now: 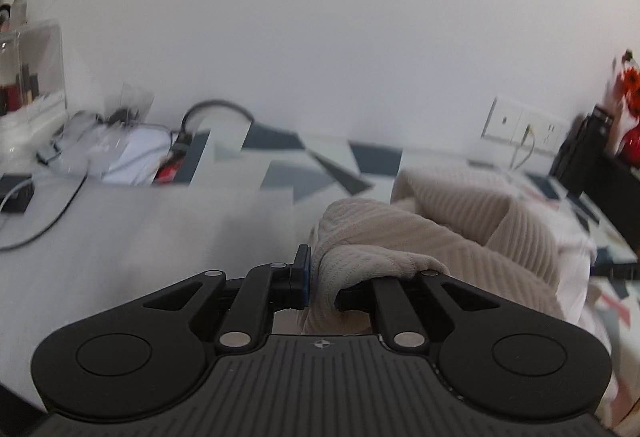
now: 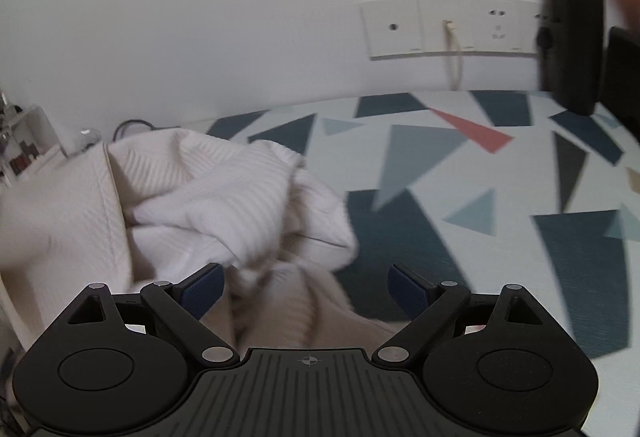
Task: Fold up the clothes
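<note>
A: Two grippers logged. Left gripper: jaws closed on a fold of the sweater, knit draped over the right finger, blue pad of the other finger pressed against the cloth.

B: Right gripper?

A: Jaws spread wide, nothing between them; blue pads well apart. It sits above the sweater's near edge, contact not clear.

B: Item one, the sweater. Location?

A: Cream ribbed knit, bunched in a heap on the surface, toward the left in the right wrist view. Surface cover is white with dark blue, grey and red triangles.

B: Other stock?

A: Wall sockets behind, a pale cord hanging from one. Black bottle upright at the far right, against the wall. In the left wrist view: clear box of small items at far left, a grey cable looping near the wall, a red-and-white object at the right edge, blurred.
</note>
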A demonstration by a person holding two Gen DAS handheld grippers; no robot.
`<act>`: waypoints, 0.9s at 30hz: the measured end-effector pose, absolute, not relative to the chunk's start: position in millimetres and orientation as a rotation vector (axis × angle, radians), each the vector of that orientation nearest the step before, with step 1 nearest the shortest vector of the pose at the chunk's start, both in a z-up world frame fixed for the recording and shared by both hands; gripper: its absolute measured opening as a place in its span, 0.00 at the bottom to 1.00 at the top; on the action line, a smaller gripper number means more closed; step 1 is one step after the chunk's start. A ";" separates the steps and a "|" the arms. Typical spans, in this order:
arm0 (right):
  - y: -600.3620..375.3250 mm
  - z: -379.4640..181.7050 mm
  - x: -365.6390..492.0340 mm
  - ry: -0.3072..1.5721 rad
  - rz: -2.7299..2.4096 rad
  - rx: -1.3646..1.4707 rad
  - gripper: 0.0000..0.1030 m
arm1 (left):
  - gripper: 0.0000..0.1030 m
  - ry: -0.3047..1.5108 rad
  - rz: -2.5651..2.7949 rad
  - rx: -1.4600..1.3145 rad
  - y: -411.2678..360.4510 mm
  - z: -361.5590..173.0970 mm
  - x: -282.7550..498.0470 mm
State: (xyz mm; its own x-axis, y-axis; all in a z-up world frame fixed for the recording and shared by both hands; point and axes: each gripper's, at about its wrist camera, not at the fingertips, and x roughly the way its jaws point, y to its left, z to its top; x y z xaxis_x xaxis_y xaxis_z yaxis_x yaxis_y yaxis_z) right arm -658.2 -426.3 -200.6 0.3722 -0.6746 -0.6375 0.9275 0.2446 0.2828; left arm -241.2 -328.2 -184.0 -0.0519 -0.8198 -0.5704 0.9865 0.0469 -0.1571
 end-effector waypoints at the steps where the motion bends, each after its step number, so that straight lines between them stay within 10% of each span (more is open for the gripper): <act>1: -430.1 -201.6 -654.0 0.419 -1.133 0.709 0.86 | 0.12 0.609 -1.516 0.358 -326.9 -186.1 -241.9; 8: -446.6 -209.3 -642.3 0.388 -1.132 0.765 0.79 | 0.64 0.382 -1.561 0.531 -321.5 -170.6 -279.6; 17: -433.7 -209.7 -645.7 0.411 -1.122 0.757 0.78 | 0.72 0.224 -1.643 0.630 -311.6 -167.7 -313.1; 25: -421.8 -203.4 -639.2 0.371 -1.117 0.759 0.78 | 0.76 0.447 -1.773 0.433 -326.5 -162.6 -308.7; 27: -417.0 -195.0 -634.4 0.344 -1.120 0.706 0.79 | 0.61 0.475 -1.822 0.393 -328.2 -161.2 -311.2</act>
State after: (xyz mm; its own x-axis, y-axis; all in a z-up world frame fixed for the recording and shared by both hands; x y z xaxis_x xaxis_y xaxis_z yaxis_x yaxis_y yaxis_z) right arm -634.4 -417.0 -195.0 0.4142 -0.6981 -0.5840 0.9056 0.2523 0.3409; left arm -311.2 -328.2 -161.2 -0.2890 -0.8212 -0.4921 0.9569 -0.2630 -0.1230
